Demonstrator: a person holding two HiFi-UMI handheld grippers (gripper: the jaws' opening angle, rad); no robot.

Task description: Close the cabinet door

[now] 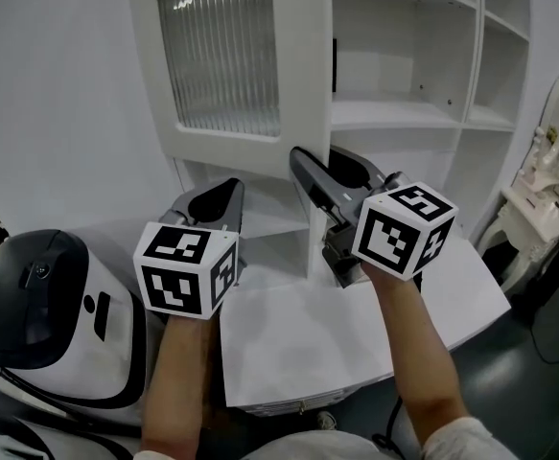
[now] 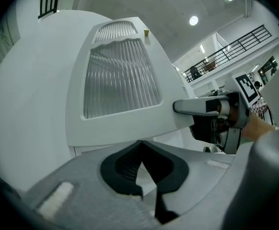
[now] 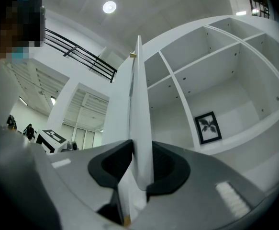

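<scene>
The white cabinet door [image 1: 221, 65] with a ribbed glass pane stands swung out from the shelf unit [image 1: 404, 113]. My right gripper [image 1: 329, 166] is shut on the door's free edge near its lower corner. In the right gripper view the thin door edge [image 3: 140, 104] runs up between the jaws of the right gripper [image 3: 140, 147], and both pads lie against it. My left gripper [image 1: 223, 188] is shut with nothing in it, just below and in front of the door's outer face [image 2: 120, 80]. The left gripper's [image 2: 141, 145] tips meet. The right gripper [image 2: 211, 111] shows beside the door.
The cabinet's open shelves hold a small framed picture [image 3: 207, 127]. A white tabletop [image 1: 356, 333] lies under both hands. A white and black rounded machine [image 1: 39, 305] sits at the lower left. White furniture [image 1: 547, 180] stands at the far right.
</scene>
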